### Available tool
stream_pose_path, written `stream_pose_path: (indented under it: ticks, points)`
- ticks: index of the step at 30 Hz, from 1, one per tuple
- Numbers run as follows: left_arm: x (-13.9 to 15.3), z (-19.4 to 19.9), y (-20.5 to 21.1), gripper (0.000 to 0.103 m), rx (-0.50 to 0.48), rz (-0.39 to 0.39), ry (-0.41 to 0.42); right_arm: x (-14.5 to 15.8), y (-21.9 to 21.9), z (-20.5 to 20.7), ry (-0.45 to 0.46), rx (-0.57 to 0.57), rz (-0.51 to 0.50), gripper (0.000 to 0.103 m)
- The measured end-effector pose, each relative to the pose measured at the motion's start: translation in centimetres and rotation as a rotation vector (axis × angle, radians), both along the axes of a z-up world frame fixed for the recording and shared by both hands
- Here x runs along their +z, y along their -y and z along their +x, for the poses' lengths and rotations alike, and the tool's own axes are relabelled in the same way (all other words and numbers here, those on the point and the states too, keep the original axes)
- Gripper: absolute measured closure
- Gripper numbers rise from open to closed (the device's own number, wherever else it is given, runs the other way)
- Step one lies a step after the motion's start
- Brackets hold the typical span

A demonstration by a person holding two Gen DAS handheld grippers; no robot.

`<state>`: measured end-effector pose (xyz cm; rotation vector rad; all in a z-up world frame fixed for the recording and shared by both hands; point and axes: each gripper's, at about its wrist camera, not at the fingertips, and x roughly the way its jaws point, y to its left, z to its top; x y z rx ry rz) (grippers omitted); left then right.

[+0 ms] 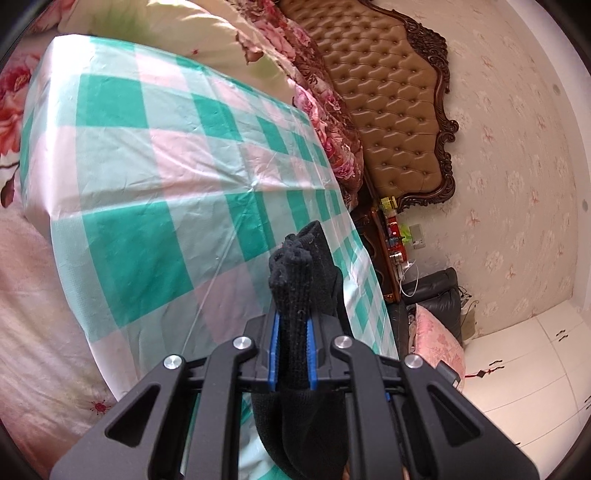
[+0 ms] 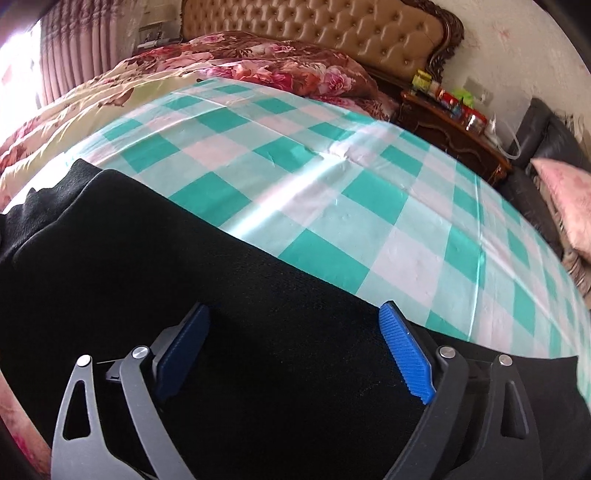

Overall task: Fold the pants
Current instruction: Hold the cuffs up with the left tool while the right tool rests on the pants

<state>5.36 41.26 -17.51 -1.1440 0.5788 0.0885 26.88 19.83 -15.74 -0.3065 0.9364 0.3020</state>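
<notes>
While the left tool point(image 1: 291, 328) is pinching a bunched wad of black knit fabric between its blue pads point(image 1: 273, 350), the fold looks barely underway. The pants point(image 2: 229, 332) lie spread across the near part of the bed, on the green-and-white checked cover point(image 2: 369, 206), with at least one layered edge at far left in the right wrist view; can't tell if that counts as a finished fold. The right tool point(image 2: 293, 354) hovers over the cloth with its fingers spread wide, gripping nothing. Judging from this: one end lifted, the carry-over and flattening likely left.

Counts: one pair of pants, two tools, one checked cover, one tufted headboard point(image 2: 314, 33), one floral quilt point(image 2: 280, 70), one dark nightstand point(image 2: 454, 129) with small clutter too tiny to count.
</notes>
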Motion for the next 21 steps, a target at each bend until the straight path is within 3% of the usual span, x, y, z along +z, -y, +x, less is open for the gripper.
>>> stream_pose_path:
  ticks: [11, 16, 17, 21]
  points:
    - [0.7, -0.2, 0.2, 0.092, -0.007, 0.033, -0.007, 2.5, 3.0, -3.8, 0.017, -0.017, 0.101, 0.014]
    - [0.8, -0.3, 0.2, 0.092, -0.007, 0.037, -0.008, 0.3, 4.1, -4.2, -0.055, -0.03, 0.059, 0.014]
    - [0.9, -0.3, 0.3, 0.092, -0.008, 0.04, -0.006, 0.0, 4.6, -4.1, -0.064, -0.038, 0.093, 0.013]
    - [1.4, -0.3, 0.6, 0.092, -0.01, 0.056, -0.009, 0.3, 4.7, -4.2, -0.065, -0.035, 0.088, 0.013]
